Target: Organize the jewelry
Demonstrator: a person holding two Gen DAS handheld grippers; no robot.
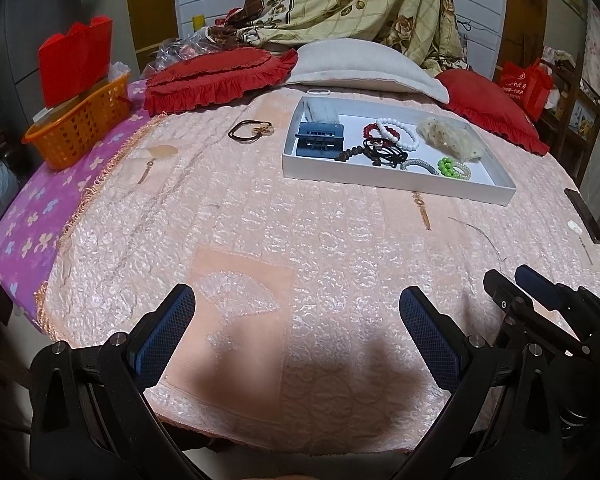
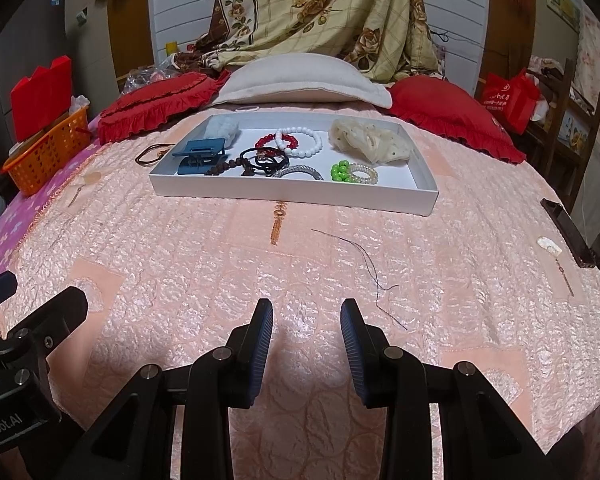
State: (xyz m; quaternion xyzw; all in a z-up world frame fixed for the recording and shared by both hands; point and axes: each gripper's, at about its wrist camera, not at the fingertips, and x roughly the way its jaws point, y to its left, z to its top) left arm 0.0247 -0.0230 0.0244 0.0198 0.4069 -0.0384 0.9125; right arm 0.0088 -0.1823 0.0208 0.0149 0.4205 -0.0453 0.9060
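Note:
A white tray (image 1: 380,182) (image 2: 292,194) lies on the pink bedspread. It holds blue claw clips (image 1: 320,140) (image 2: 200,156), a white bead bracelet (image 1: 398,132) (image 2: 300,142), black hair ties (image 1: 384,152), green beads (image 2: 340,172) and a cream scrunchie (image 1: 450,136) (image 2: 370,140). A brown hair tie (image 1: 250,130) (image 2: 152,154) rests on the bedspread left of the tray. A thin dark cord (image 2: 364,264) lies between the tray and my right gripper. My left gripper (image 1: 298,308) is wide open over bare bedspread. My right gripper (image 2: 306,316) is open narrowly and empty.
An orange basket (image 1: 80,128) (image 2: 46,156) stands at the bed's left edge. Red frilled cushions (image 1: 216,76) (image 2: 452,112) and a white pillow (image 2: 300,80) lie behind the tray. A dark flat object (image 2: 568,232) rests at the bed's right edge.

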